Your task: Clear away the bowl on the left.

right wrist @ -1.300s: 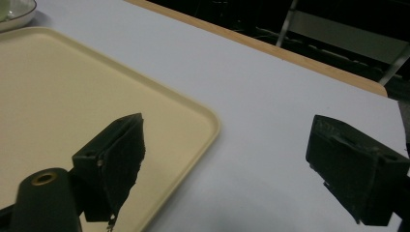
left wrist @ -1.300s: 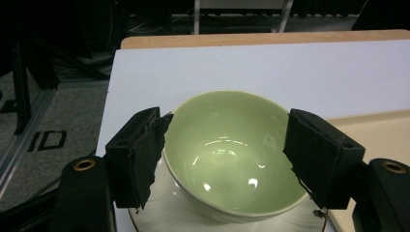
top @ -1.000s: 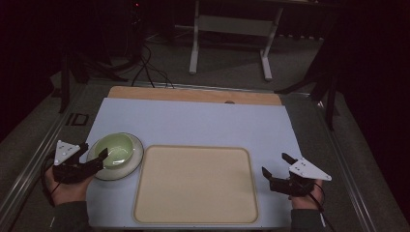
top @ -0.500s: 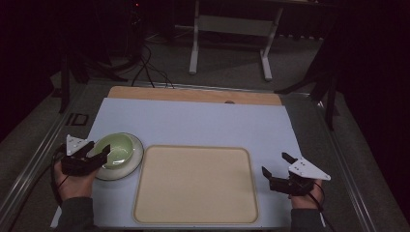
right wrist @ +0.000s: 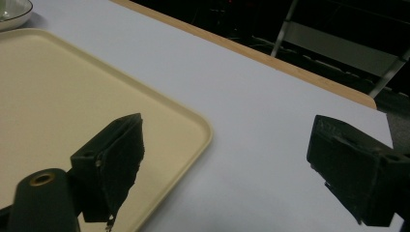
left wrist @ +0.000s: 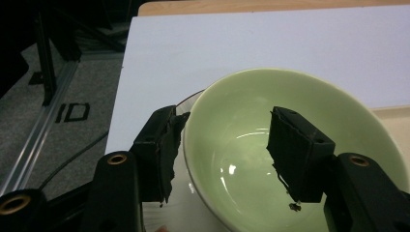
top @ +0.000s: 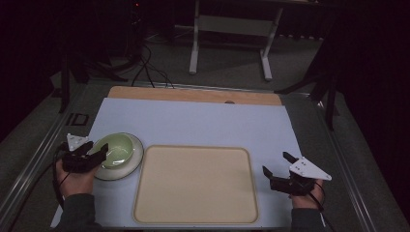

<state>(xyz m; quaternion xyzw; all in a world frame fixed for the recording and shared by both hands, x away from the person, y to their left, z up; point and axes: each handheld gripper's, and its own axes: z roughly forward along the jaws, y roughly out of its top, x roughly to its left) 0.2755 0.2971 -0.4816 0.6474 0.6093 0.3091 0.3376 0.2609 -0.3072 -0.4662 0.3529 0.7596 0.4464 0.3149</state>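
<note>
A pale green bowl [top: 117,148] sits on a white plate [top: 129,167] at the table's left, just left of a beige tray [top: 196,183]. My left gripper [top: 96,148] is open at the bowl's near-left rim. In the left gripper view the bowl [left wrist: 290,96] is empty; one jaw of the gripper [left wrist: 225,121] stands outside the rim over the plate [left wrist: 187,209] and the other inside the bowl. My right gripper [top: 276,163] hovers open beside the tray's right edge. In its own view the gripper [right wrist: 227,125] spans the tray's corner [right wrist: 191,121] and bare table.
The white table top [top: 203,123] has a wooden strip [top: 193,94] along its far edge. Metal rails [top: 41,145] run down both sides. A stand's legs [top: 229,43] and cables [top: 145,65] lie on the floor beyond.
My left gripper has moved forward and right until its jaws straddle the bowl's rim. The right gripper has barely shifted.
</note>
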